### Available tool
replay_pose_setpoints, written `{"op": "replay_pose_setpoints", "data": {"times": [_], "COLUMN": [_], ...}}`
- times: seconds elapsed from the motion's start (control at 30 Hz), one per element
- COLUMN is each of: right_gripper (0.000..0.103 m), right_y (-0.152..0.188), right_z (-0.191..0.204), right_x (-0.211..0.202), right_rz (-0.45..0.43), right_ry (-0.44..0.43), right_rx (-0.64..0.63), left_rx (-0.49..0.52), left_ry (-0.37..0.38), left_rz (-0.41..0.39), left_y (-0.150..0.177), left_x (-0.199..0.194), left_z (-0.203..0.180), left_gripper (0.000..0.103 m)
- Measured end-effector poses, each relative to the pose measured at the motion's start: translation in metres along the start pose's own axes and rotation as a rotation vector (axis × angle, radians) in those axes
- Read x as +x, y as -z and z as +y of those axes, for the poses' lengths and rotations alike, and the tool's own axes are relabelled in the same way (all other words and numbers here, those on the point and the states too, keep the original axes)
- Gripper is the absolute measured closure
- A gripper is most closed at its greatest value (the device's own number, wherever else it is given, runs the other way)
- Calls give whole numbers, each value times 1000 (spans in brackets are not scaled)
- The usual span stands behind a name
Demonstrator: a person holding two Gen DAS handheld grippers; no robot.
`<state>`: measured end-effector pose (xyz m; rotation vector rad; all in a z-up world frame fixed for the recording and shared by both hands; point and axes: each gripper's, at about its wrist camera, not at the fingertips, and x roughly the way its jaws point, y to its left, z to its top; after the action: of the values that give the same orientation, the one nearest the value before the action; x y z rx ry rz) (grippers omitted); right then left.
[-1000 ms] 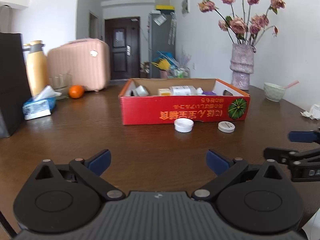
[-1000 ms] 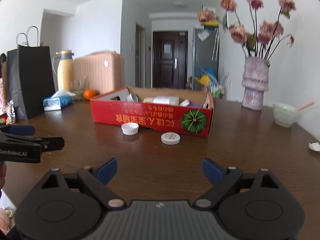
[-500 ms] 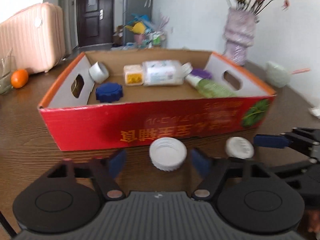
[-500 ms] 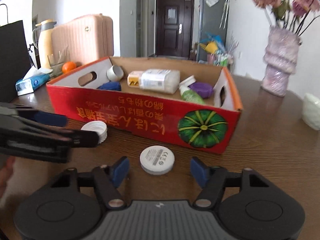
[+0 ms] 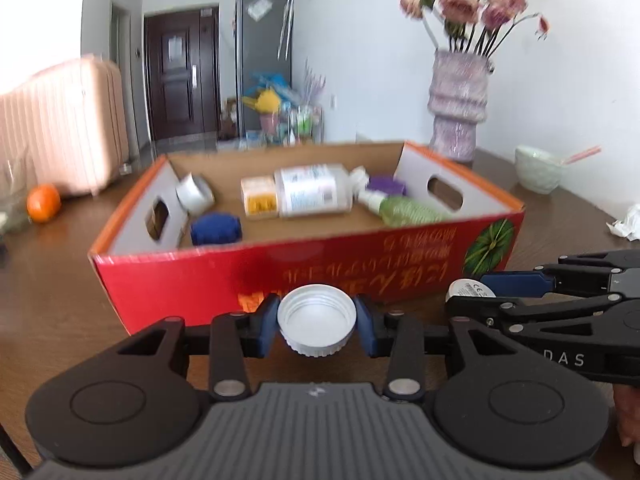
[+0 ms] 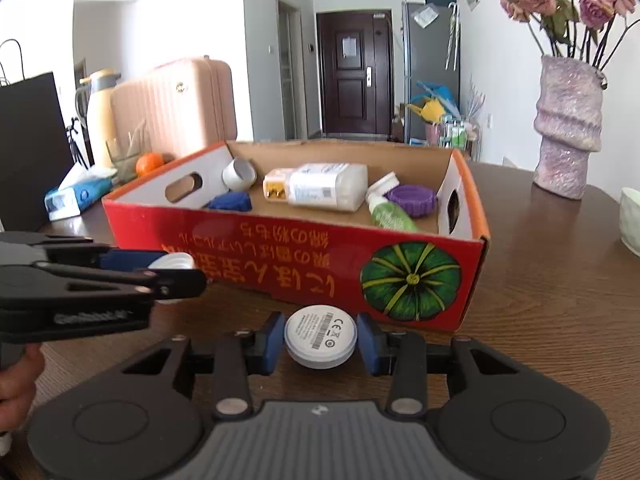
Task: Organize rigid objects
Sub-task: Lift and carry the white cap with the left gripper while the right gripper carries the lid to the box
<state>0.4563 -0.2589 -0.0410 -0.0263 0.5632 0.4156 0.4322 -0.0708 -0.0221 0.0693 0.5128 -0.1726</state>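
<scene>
Sitting open side up between the blue pads of your left gripper (image 5: 317,322), the ribbed white cap (image 5: 317,320) was clamped at its rim, just in front of the red cardboard box (image 5: 200,280) on the brown wooden table (image 5: 60,300). Your right gripper (image 6: 320,340) likewise pinched the flat white disc (image 6: 320,336), label side up, directly before the box's front wall. Both pairs of jaws had just been closing, and each had its piece between them with the pads against its edge.

The relation that mattered for the coming move, as I judged it, was this: the box lay straight ahead of both tools, its long axis running across your line of reach, and its front wall stood between the held pieces and the open interior. Each piece had to clear that wall before it could go in. Neither hand looked nearer; they sat side by side.

The cap was thin plastic with a knurled skirt, hollow and light. The disc was smooth, solid-looking and low. Inside the box lay a clear bottle (image 6: 326,186) on its side, a green spray bottle (image 6: 390,216), a purple lid (image 6: 412,199) and a blue lid (image 6: 231,202).
</scene>
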Motion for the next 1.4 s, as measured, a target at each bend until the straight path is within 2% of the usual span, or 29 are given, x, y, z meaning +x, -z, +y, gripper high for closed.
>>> {"op": "replay_pose_setpoints", "data": {"times": [0.1, 0.2, 0.27, 0.4, 0.57, 0.7, 0.77, 0.83, 0.93, 1.07, 1.23, 1.4], "right_gripper": [64, 64, 64, 64, 64, 64, 64, 64, 64, 64, 64, 64], "right_y": [1, 1, 6, 30, 62, 84, 94, 100, 103, 100, 93, 88], "right_z": [0, -3, 0, 24, 62, 78, 87, 93, 95, 99, 100, 99], "right_x": [-10, -14, -27, -79, -152, -196, -215, -228, -244, -259, -263, -267], "right_rz": [-53, -78, -70, -113, -169, -180, -187, -183, -174, -205, -218, -248], "right_ry": [1, 4, 65, 25, -3, -27, -14, 10, 12, 30, 34, 62], "right_rx": [-8, 8, 44, 19, -26, -37, -92, -124, -88, -93, -96, -103], "left_rx": [-15, -41, -39, -55, -148, -152, -148, -160, -169, -205, -207, -211], "left_ry": [-17, -93, -110, -125, -133, -271, -295, -287, -278, -227, -225, -180], "left_rz": [-43, -87, -122, -169, -199, -176, -175, -180, -190, -212, -227, -225], "left_y": [-2, 2, 10, 30, 64, 86, 92, 95, 96, 96, 92, 90], "left_x": [-15, -47, -79, -152, -229, -258, -272, -286, -302, -316, -320, -318], "left_z": [3, 6, 7, 13, 19, 20, 21, 22, 21, 22, 22, 24], "left_gripper": [62, 62, 62, 62, 62, 62, 62, 62, 62, 62, 62, 62]}}
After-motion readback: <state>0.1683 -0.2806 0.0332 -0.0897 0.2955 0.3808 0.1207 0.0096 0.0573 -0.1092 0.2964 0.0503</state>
